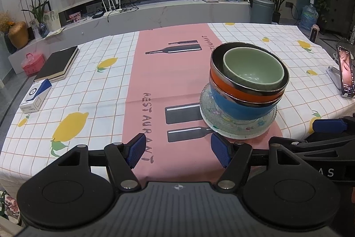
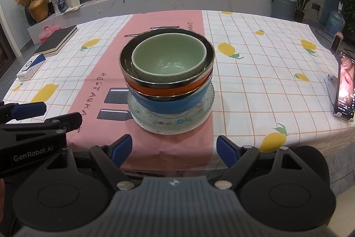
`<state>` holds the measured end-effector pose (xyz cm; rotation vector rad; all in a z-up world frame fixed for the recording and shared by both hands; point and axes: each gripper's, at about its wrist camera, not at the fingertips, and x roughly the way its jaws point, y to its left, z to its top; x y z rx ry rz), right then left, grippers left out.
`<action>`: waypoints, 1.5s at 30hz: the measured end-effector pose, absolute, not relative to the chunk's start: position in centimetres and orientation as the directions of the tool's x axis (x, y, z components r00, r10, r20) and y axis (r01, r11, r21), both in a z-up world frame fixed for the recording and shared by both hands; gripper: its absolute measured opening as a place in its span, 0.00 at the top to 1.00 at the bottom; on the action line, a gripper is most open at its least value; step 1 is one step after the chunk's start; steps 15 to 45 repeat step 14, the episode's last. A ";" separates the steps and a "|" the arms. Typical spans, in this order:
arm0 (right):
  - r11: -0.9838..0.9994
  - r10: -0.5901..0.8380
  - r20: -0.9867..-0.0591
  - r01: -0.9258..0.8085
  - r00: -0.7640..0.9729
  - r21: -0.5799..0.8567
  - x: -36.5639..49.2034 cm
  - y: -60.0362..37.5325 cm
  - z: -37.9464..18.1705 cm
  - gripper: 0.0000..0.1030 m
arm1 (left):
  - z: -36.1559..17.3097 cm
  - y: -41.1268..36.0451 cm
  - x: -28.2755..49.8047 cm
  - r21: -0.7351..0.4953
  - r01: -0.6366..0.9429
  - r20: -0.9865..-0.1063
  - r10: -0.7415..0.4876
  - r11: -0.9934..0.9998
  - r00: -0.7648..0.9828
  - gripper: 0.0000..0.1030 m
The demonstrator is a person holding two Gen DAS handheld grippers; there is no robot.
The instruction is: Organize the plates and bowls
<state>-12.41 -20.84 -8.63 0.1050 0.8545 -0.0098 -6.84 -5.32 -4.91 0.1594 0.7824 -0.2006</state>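
Right gripper [image 2: 174, 149], agape, short of bowl stack [image 2: 167, 72]

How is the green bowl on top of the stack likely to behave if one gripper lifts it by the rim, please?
The green bowl looks like glazed ceramic, so probably rigid, slippery and chippable. It sits loosely off-centre inside the orange bowl, so it should lift free, though it may tilt in a one-sided grip.

The blue bowl [image 2: 168, 101] hides the glass plate's [image 2: 206, 108] centre; the phone [image 2: 346, 88] is cut off

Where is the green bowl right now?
The green bowl sits centre in the right wrist view, nested atop the orange bowl and blue bowl.
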 end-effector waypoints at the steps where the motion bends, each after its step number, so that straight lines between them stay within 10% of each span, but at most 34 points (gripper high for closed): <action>1: 0.995 0.034 -0.754 0.051 0.656 0.090 -12.4 -20.8 -8.7 0.20 | -4.9 -5.3 -6.8 0.068 0.239 -0.712 -0.121 0.969 0.691 0.23; 45: 0.994 0.041 -0.763 0.049 0.645 0.095 -12.1 -21.0 -9.0 0.20 | -5.0 -5.4 -6.7 0.065 0.239 -0.712 -0.123 0.969 0.692 0.23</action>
